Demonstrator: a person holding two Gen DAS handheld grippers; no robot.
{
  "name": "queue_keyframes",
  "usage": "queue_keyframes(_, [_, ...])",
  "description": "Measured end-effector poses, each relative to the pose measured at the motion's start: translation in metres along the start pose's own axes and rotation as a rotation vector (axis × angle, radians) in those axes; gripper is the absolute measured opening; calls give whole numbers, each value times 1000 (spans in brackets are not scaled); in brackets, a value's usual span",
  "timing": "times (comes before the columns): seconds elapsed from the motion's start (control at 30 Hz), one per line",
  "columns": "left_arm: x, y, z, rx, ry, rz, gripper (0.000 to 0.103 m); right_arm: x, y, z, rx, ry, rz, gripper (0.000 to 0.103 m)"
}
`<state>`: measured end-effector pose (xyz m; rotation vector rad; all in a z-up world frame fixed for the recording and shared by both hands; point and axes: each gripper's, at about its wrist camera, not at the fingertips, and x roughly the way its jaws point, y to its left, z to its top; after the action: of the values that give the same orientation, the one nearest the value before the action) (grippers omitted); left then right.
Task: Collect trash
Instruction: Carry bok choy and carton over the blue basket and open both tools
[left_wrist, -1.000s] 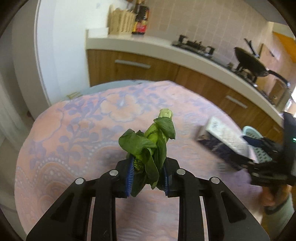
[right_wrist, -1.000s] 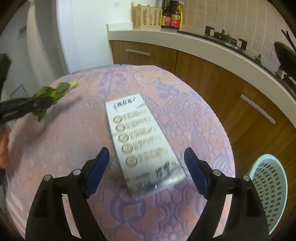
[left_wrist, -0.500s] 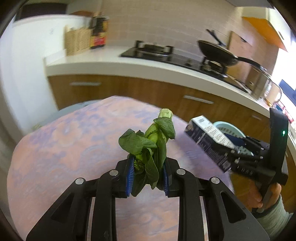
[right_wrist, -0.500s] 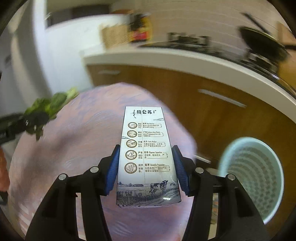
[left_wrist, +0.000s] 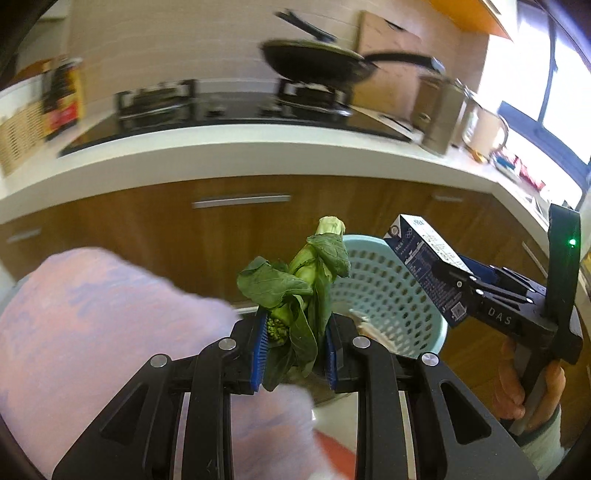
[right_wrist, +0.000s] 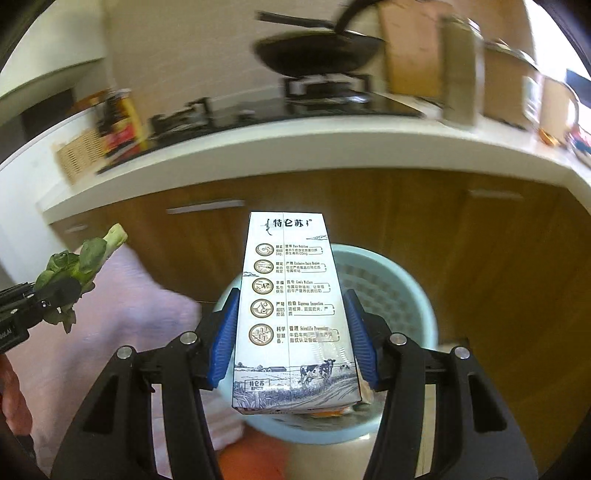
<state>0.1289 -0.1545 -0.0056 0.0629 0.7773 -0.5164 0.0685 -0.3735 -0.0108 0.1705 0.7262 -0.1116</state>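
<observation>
Left hand-held gripper (left_wrist: 295, 350) pinches my greens (left_wrist: 295, 288) beside the bin (left_wrist: 388, 295), at the bench (left_wrist: 92, 314) edge. Right hand-held gripper (right_wrist: 291, 339), jaws lately narrowed, clamps my carton (right_wrist: 291, 295) above the bin.

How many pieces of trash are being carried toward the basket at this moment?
2: the leafy vegetable scrap in the left tool, and the milk carton in the right tool, above the basket.
</observation>
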Motion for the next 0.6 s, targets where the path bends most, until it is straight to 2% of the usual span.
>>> queue_keyframes(0.23, [59, -38, 16, 27, 76, 1, 23, 18, -42, -6, 44, 29, -61, 52])
queue_keyframes(0.4, [87, -52, 18, 41, 120, 21, 23, 43, -69, -9, 113, 84, -53, 52])
queue_keyframes(0.6, [112, -59, 17, 27, 155, 35, 23, 65, -81, -15, 142, 143, -34, 54])
